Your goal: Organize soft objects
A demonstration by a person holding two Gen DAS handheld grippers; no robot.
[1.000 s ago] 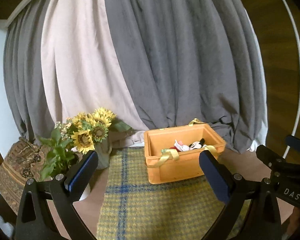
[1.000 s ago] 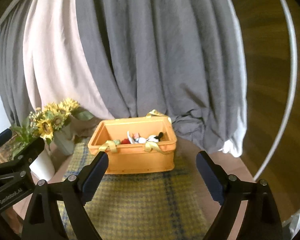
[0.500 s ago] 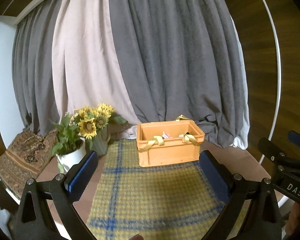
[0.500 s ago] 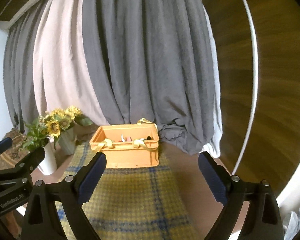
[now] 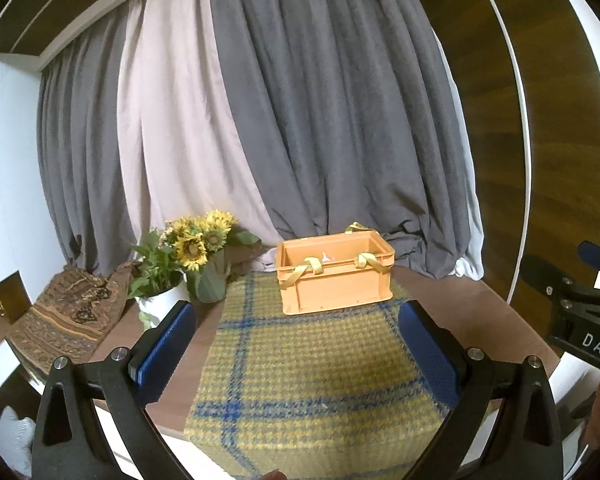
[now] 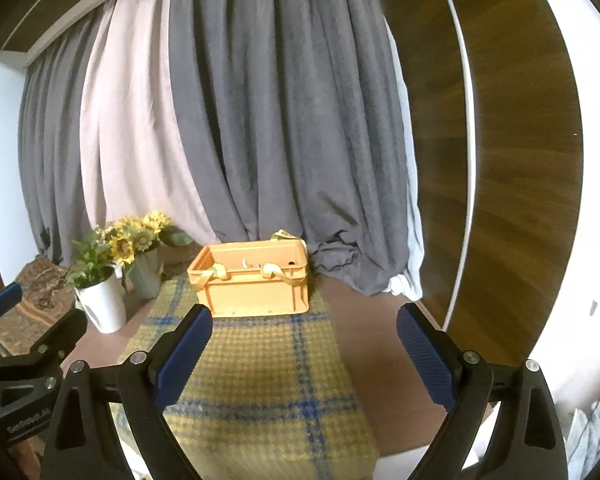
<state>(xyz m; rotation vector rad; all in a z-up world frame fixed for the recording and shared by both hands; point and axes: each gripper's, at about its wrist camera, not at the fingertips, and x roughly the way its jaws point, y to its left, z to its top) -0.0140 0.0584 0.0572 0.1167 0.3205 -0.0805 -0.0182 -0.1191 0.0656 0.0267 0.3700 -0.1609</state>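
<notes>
An orange plastic crate (image 5: pixel 334 280) (image 6: pixel 256 282) with pale yellow ribbon handles stands at the far end of a yellow and blue plaid mat (image 5: pixel 304 368) (image 6: pixel 260 380). Only a sliver of white soft toy (image 5: pixel 326 257) shows over its rim. My left gripper (image 5: pixel 298 354) is open and holds nothing, well back from the crate. My right gripper (image 6: pixel 304 354) is open too, equally far back and empty. Each gripper's body shows at the edge of the other's view.
A white pot of greenery (image 5: pixel 160 300) (image 6: pixel 102 306) and a vase of sunflowers (image 5: pixel 202 258) (image 6: pixel 140 254) stand left of the mat. A patterned brown cloth (image 5: pixel 66 320) lies further left. Grey and pale curtains (image 5: pixel 300 120) hang behind. A wooden wall panel (image 6: pixel 500 160) is on the right.
Both grippers have drawn back and risen away from the crate, which now looks smaller and farther. The toys inside have dropped almost out of sight behind its rim. Both stayed open.
</notes>
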